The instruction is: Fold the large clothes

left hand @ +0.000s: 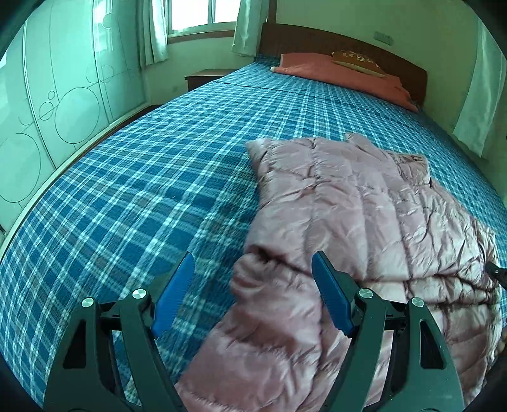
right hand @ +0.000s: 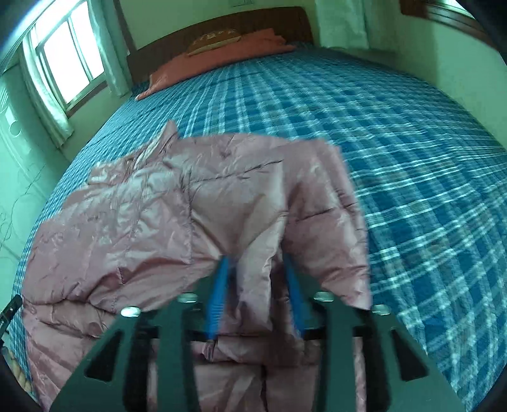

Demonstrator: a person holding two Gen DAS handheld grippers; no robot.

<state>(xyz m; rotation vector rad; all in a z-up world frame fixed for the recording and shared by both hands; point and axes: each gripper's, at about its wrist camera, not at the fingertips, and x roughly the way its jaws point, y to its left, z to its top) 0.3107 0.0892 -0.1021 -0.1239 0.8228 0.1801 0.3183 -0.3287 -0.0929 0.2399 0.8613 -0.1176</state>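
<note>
Left gripper (left hand: 253, 285) fingers gape empty; right gripper (right hand: 257, 279) fingers loosely straddle jacket (right hand: 164, 209) sleeve, likely slipping free.

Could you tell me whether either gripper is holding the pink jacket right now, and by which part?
Neither: the left gripper is open and empty; the right gripper straddles the pink jacket's sleeve, unclamped.

The jacket (left hand: 364, 202) under me is a shiny dusty pink. The bedsheet (left hand: 142, 177) is blue with a white plaid check. My gripper pads (left hand: 331, 294) are bright blue on black arms. The pillow (left hand: 336, 73) is salmon, the headboard (left hand: 317, 41) dark brown, the curtains (left hand: 152, 28) pale green.
</note>
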